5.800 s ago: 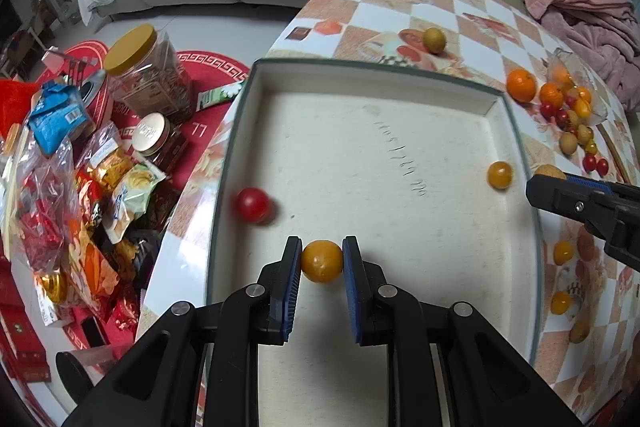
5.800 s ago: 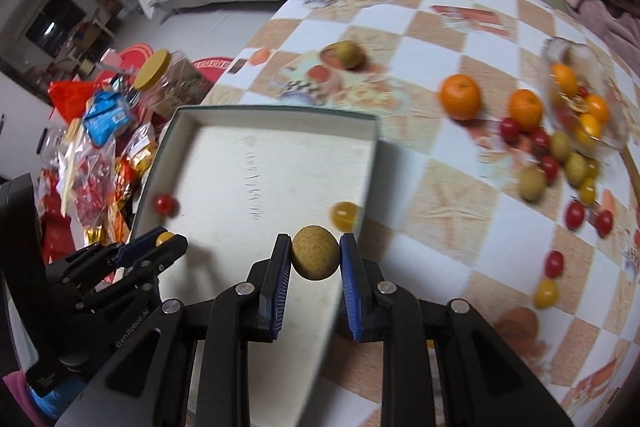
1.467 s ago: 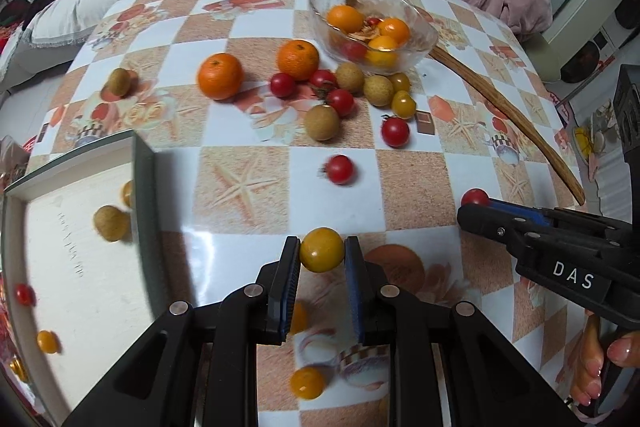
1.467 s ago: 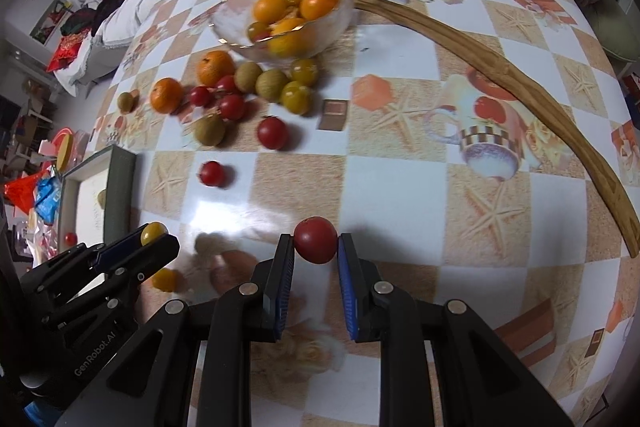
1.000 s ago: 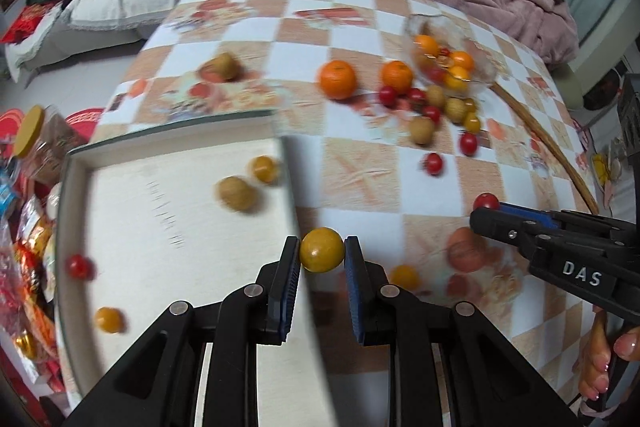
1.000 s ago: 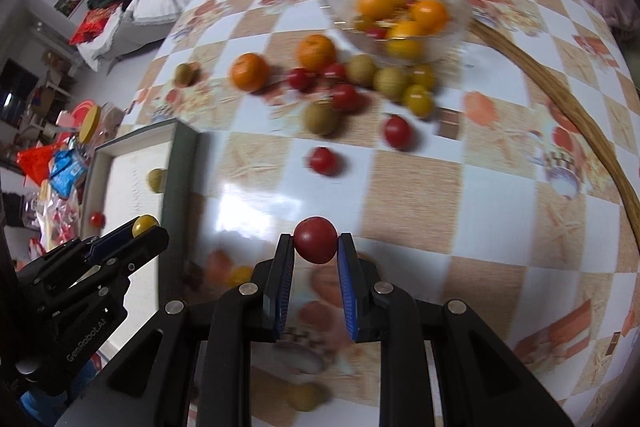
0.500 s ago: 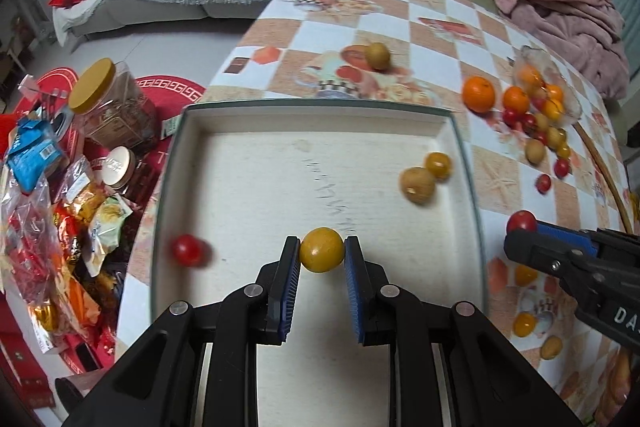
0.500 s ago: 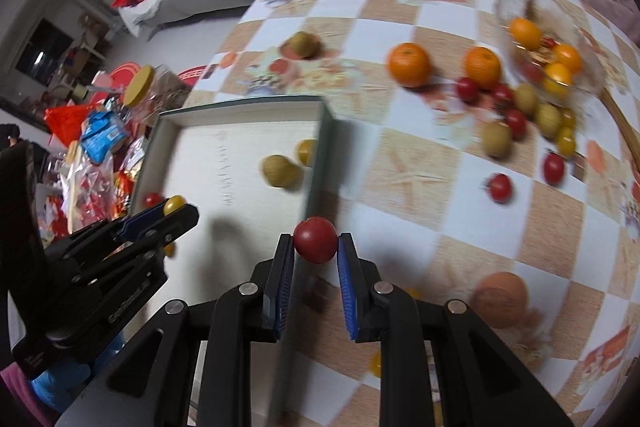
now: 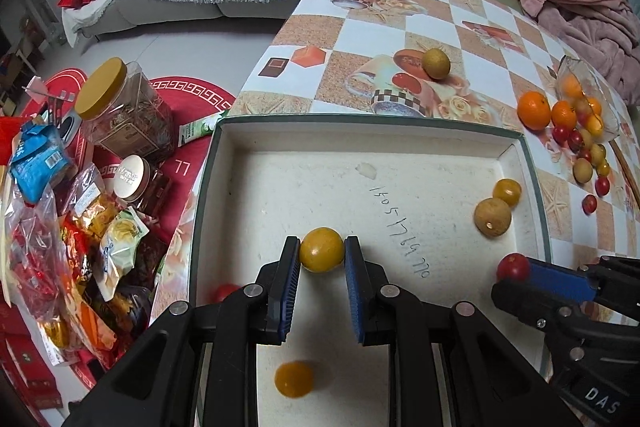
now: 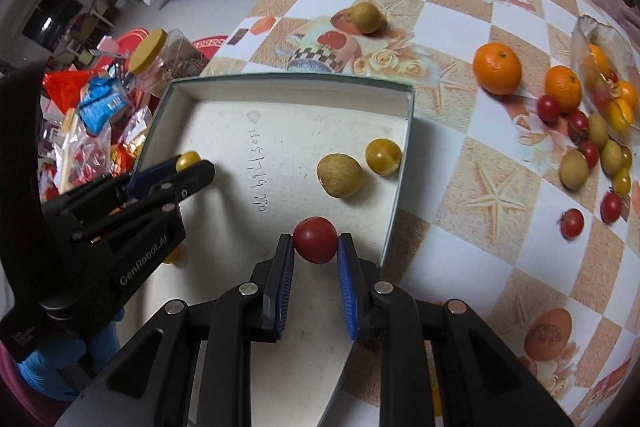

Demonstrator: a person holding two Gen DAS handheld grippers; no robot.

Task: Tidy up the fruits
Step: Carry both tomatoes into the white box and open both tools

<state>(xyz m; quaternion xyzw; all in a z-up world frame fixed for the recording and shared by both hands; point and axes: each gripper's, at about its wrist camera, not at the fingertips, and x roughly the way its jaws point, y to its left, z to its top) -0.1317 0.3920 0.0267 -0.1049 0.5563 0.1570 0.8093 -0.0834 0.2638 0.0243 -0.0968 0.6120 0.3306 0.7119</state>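
My left gripper (image 9: 322, 255) is shut on a yellow tomato (image 9: 321, 249) and holds it over the middle of the shallow white box (image 9: 360, 125). My right gripper (image 10: 315, 245) is shut on a red cherry tomato (image 10: 315, 239) over the box's right side, just inside its rim (image 10: 402, 167). In the box lie a brown longan (image 9: 493, 217), a yellow tomato (image 9: 507, 191), an orange tomato (image 9: 294, 379) and a red tomato (image 9: 224, 293) half hidden by my left finger. The right gripper also shows in the left wrist view (image 9: 516, 269), and the left gripper in the right wrist view (image 10: 190, 163).
Loose fruit lies on the checkered table (image 10: 500, 227): two oranges (image 10: 497, 68), cherry tomatoes (image 10: 572, 223), longans (image 10: 574, 169) and a glass bowl of fruit (image 10: 608, 83). A lone longan (image 10: 366, 18) sits farther back. Snack bags and jars (image 9: 116, 115) cover the floor left of the table.
Both grippers, each still holding its fruit, have moved farther in over the box; the red tomato is now inside the box's right rim.
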